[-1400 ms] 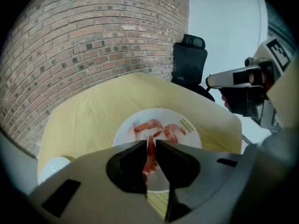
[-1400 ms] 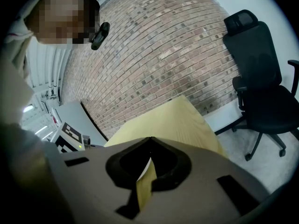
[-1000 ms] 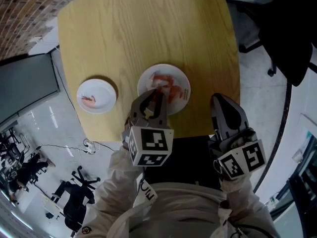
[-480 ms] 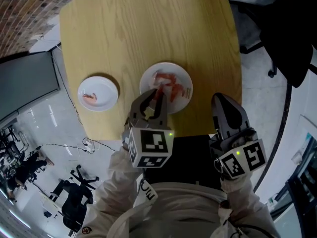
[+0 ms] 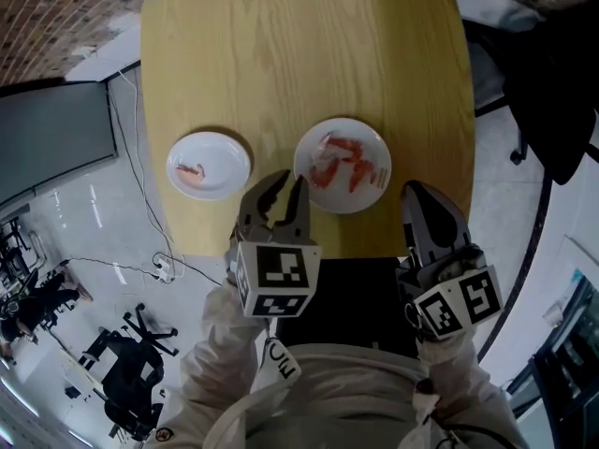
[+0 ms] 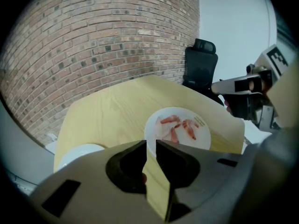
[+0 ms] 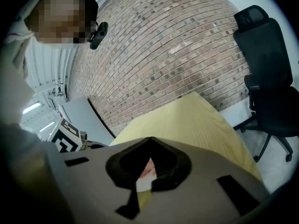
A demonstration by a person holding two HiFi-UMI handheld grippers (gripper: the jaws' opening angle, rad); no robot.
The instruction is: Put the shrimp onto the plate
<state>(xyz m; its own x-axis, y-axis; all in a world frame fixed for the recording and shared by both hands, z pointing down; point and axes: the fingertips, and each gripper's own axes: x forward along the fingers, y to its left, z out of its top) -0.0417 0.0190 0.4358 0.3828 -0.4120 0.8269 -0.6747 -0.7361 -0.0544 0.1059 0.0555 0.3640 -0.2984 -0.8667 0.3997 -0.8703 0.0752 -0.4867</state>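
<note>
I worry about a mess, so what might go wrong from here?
The left claw has jaws a narrow gap apart, with a pink speck low between them; if that is a shrimp, the hold looks slight and it may fall on the table. The small plate lies near the table's edge, so a nudge might tip it off.

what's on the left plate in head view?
One shrimp lies on the left plate, nothing else. Head view shows it whole; left gripper view shows only its edge.
</note>
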